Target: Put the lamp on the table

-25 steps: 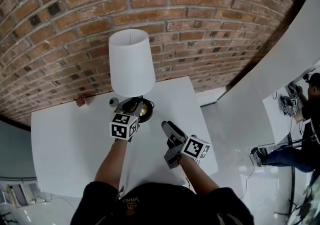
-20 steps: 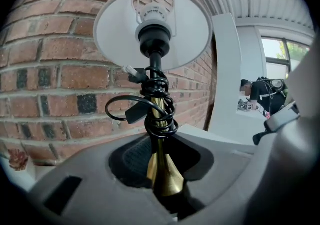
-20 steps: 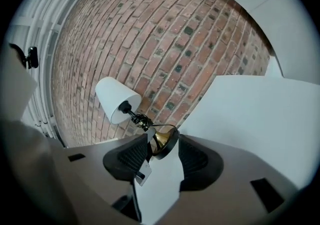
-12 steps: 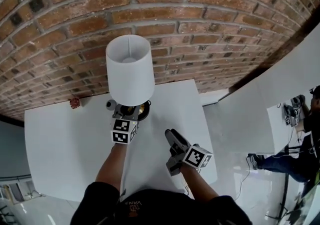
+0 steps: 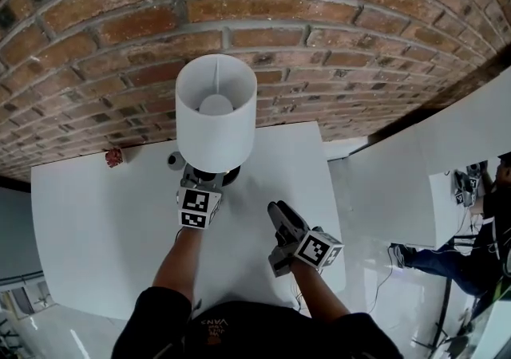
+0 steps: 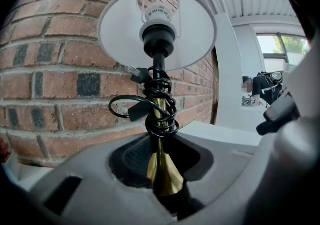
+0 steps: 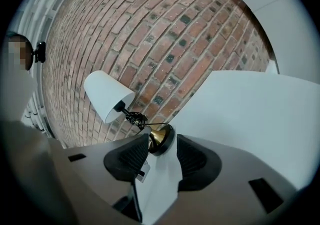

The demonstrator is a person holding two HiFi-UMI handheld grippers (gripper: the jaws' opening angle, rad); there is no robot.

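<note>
Lamp (image 5: 215,114) stands upright, its base apparently resting on the white counter (image 5: 96,222) close to the brick wall (image 5: 335,22). I judge it light but top-heavy, and its thin white shade (image 6: 157,24) would dent easily. The stiff brass stem (image 6: 162,169) below the coiled cord (image 6: 159,106) is therefore the place to hold. My left gripper (image 5: 203,179) has its jaws clamped there. My right gripper (image 5: 281,214) sits well apart, jaws closing on nothing.
</note>
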